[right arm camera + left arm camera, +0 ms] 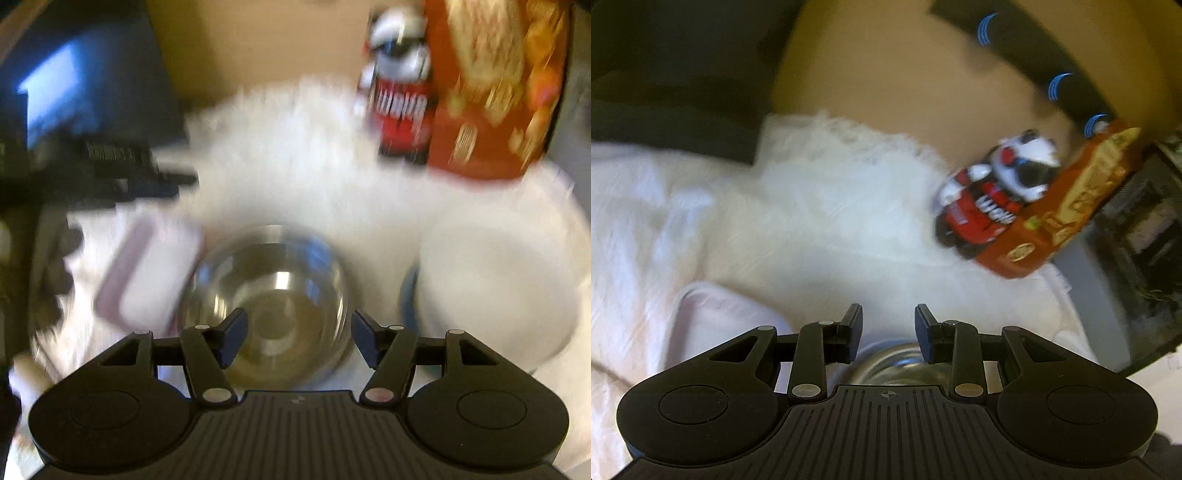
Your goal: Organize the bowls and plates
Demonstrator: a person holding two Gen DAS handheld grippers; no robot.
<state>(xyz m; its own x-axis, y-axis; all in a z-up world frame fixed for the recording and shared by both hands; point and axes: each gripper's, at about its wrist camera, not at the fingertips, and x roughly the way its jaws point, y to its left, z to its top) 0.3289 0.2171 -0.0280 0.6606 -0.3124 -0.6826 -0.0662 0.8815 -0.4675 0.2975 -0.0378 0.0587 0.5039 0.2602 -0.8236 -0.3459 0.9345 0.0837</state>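
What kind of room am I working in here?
Probably a home table or counter, not a proper kitchen: a white cloth covers it, with a steel bowl, a white plate, an orange food box and a laptop alongside.

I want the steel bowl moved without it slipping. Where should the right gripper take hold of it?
Grip the near rim of the steel bowl, coming down from above. It sits upright with its mouth open and its walls curve smoothly, so probably only the thin rim gives purchase. The right gripper is open, already over that side.
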